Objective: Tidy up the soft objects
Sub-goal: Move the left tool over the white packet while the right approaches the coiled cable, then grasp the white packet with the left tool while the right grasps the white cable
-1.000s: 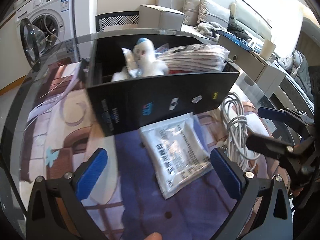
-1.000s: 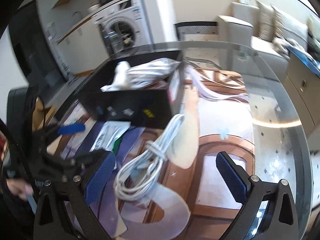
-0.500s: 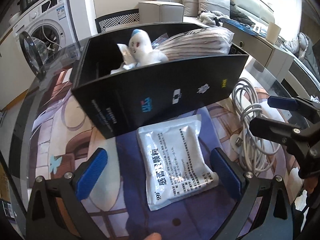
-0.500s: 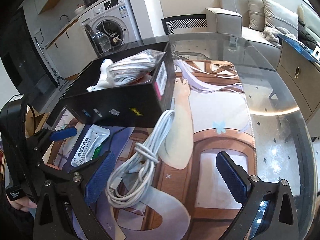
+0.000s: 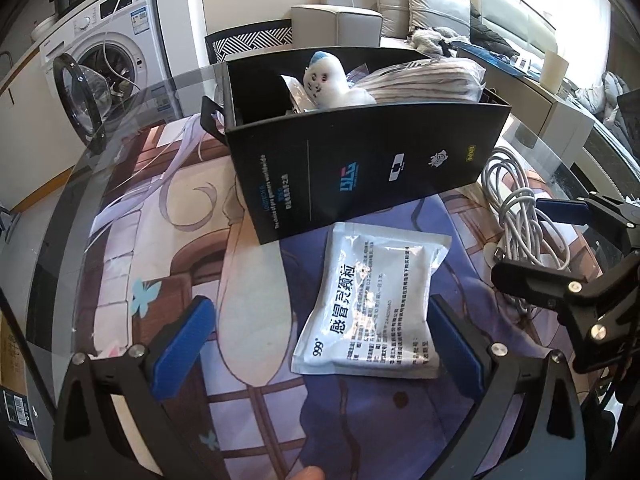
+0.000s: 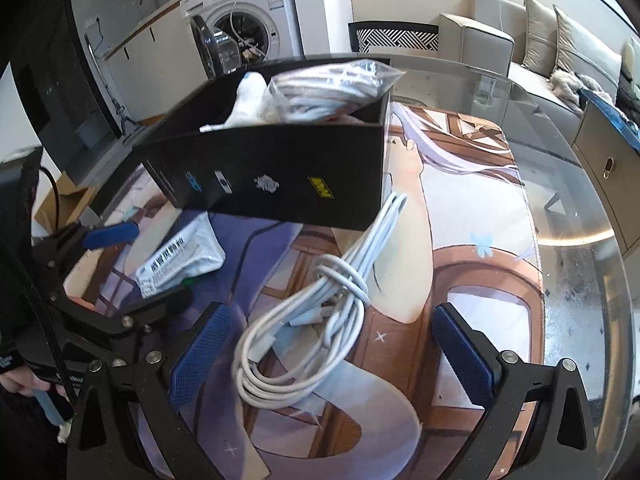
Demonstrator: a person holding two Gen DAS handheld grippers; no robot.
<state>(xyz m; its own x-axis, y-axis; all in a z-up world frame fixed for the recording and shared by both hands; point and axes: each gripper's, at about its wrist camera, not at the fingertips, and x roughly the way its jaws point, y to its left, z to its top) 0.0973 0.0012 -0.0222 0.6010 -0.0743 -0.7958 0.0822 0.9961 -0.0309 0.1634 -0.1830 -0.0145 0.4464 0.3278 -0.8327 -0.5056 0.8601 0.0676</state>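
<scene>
Left wrist view: left gripper [image 5: 320,340] spread wide, empty, above white printed sachet [image 5: 374,304] lying flat beside black cardboard box [image 5: 360,168]. Right gripper [image 6: 332,360] likewise spread, empty, over coiled white cable [image 6: 320,312] on bench [image 6: 576,240].

Bright daylight comes in from the right side of the room. It shines on the glass table [image 6: 576,236] and makes a white streak there. Both pictures bend at the edges, and the corners go black. The black box [image 6: 280,176] looks a little smeared in the right view, maybe from moving.
</scene>
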